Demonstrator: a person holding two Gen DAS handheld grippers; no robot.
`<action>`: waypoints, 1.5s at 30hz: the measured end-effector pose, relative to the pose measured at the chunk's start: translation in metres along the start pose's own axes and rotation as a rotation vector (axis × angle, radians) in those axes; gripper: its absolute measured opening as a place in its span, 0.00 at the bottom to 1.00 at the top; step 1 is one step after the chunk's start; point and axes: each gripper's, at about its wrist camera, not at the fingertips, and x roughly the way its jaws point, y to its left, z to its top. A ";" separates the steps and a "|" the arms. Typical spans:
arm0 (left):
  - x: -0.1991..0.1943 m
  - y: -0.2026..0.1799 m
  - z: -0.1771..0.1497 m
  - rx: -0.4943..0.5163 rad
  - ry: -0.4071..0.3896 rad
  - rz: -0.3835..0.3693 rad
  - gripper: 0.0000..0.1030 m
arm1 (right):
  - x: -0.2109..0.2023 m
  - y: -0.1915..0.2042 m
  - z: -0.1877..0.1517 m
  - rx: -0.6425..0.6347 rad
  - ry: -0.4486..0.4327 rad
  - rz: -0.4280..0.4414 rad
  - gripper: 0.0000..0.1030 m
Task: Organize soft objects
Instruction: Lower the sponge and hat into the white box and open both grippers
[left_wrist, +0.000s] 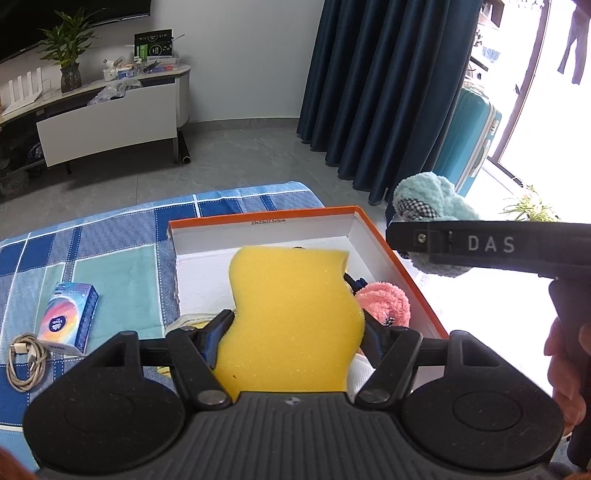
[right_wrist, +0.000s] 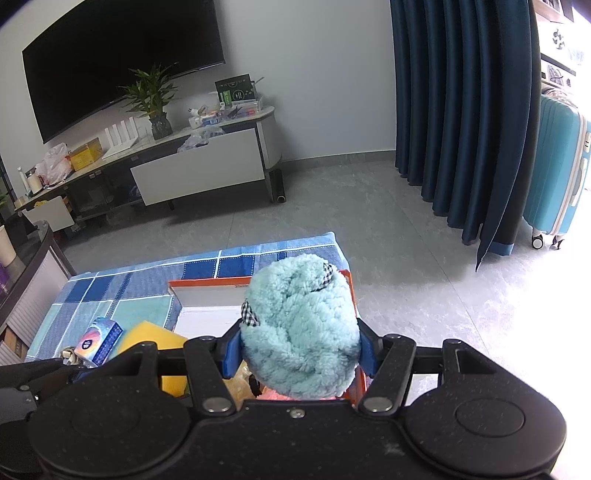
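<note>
right, left tool (left_wrist: 291, 325) pinching wavy yellow foam sponge (left_wrist: 291, 317) over orange-rimmed white cardboard box (left_wrist: 388, 243); right tool (right_wrist: 301, 350) clamps fluffy teal plush slipper (right_wrist: 301, 325) above box edge. lower each inside the walls before releasing.

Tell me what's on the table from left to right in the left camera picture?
Coiled cable → colourful small box → yellow sponge in the left tool → pink fluffy thing → blue fluffy thing.
</note>
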 end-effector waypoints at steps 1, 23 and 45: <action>0.001 0.000 0.000 0.001 0.001 -0.002 0.69 | 0.002 0.000 0.000 0.000 0.002 -0.002 0.70; 0.020 -0.008 0.002 0.015 0.030 -0.042 0.79 | 0.002 -0.015 0.008 0.033 -0.073 -0.022 0.80; -0.056 0.022 -0.012 -0.057 -0.064 0.069 0.92 | -0.059 0.029 -0.006 0.000 -0.127 0.041 0.80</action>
